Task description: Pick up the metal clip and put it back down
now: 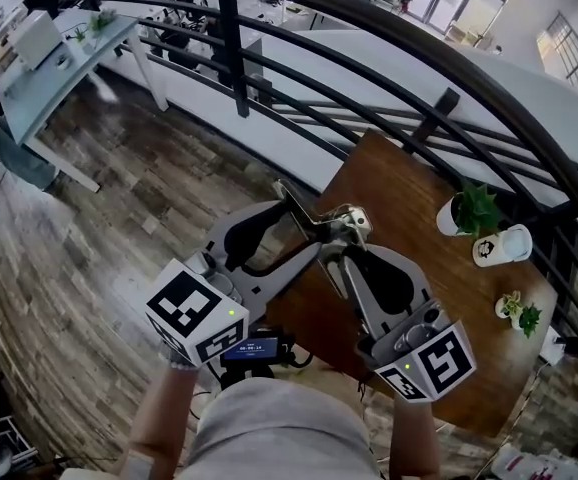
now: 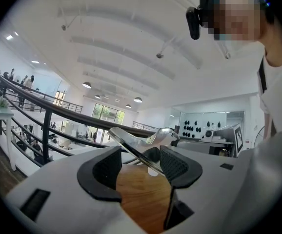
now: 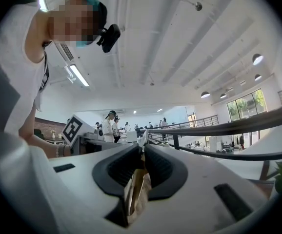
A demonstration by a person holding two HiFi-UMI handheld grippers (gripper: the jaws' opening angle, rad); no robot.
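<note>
Pickup looks done: we hold clip above table, right gripper pinched on it, left gripper wide open round it; lowering remains.

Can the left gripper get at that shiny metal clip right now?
Probably yes: the shiny metal clip lies between the left gripper's open jaws, nothing blocking, while the right gripper pinches it too.

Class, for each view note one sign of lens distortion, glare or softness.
Head view: the railing bows into wide arcs, which looks like fisheye bending. Left gripper view: black rounded corners, and the metal clip glints with reflections. Right gripper view: same dark rim, and the clip, very close to the lens, looks soft.
</note>
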